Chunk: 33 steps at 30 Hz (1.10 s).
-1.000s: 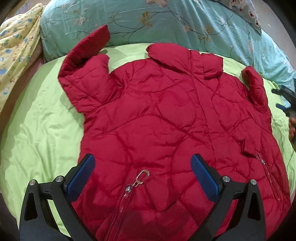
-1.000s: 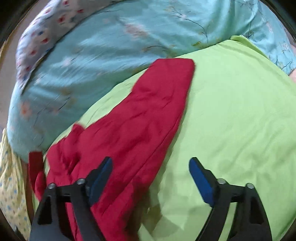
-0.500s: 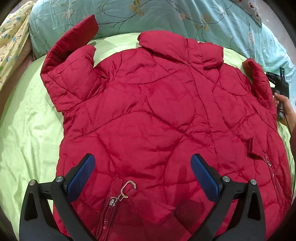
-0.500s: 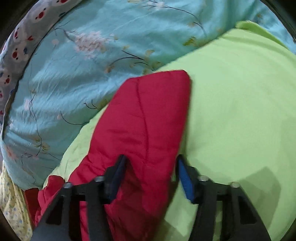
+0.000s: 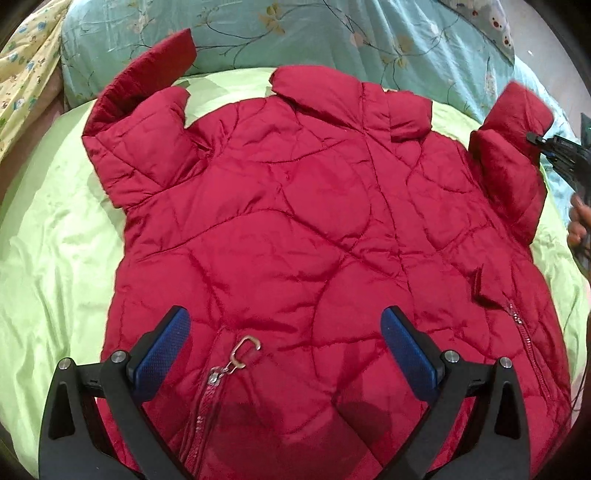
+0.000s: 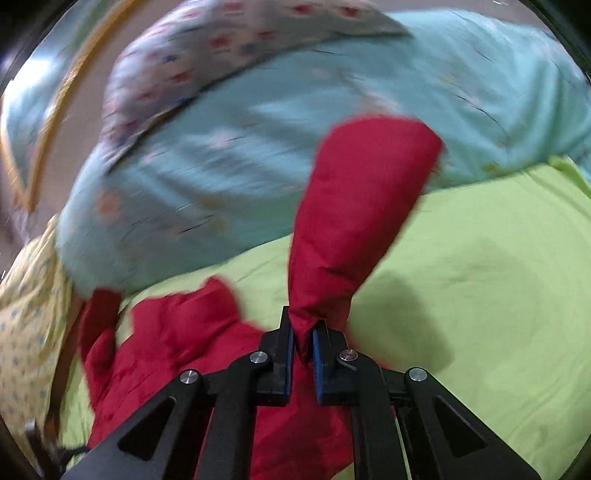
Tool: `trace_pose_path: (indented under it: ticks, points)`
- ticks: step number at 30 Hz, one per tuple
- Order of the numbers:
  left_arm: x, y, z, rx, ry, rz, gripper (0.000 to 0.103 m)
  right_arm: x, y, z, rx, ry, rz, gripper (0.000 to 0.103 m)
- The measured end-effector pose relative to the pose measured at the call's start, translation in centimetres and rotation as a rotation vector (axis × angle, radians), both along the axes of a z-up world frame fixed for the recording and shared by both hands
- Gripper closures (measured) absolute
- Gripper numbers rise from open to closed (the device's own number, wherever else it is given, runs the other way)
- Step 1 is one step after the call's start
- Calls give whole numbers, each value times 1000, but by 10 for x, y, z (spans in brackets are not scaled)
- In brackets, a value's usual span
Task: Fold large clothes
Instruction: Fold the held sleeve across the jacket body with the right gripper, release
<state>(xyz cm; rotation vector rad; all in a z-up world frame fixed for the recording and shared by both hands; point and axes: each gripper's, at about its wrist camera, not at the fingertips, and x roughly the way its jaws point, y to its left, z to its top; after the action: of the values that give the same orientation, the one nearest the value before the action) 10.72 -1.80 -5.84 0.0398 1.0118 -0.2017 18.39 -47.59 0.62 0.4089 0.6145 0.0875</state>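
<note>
red quilted jacket (image 5: pixel 317 236): spread front-up on the green bed sheet (image 5: pixel 55 236), collar toward the blue floral pillow (image 5: pixel 295 33). my right tongs (image 6: pixel 303 334), having just closed, are clamped on its sleeve (image 6: pixel 354 206), which is lifted off the sheet. my left tongs (image 5: pixel 284 354) hover wide open over the hem, near the zip pull (image 5: pixel 245 350), gripping nothing.

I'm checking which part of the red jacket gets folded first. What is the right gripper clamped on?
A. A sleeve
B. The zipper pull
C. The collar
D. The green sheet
A. In the right wrist view the right gripper has its blue pads pinched on the bunched fabric of the sleeve of the red quilted jacket, which lifts clear of the green sheet; the zipper pull lies untouched.
</note>
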Motion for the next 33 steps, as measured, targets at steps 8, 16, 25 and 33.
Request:
trace_pose_path:
  ticks: [8, 16, 25, 33]
  points:
    - [-6, 20, 14, -58, -19, 22, 0, -17, 108, 20, 8, -10, 226, 96]
    - [-6, 48, 27, -150, -35, 46, 0, 2, 209, -13, -9, 92, 356, 96]
    - [17, 82, 21, -320, 27, 57, 0, 11, 280, -60, -125, 192, 436, 96]
    - [74, 86, 18, -556, 111, 26, 0, 9, 296, -76, -146, 194, 453, 90]
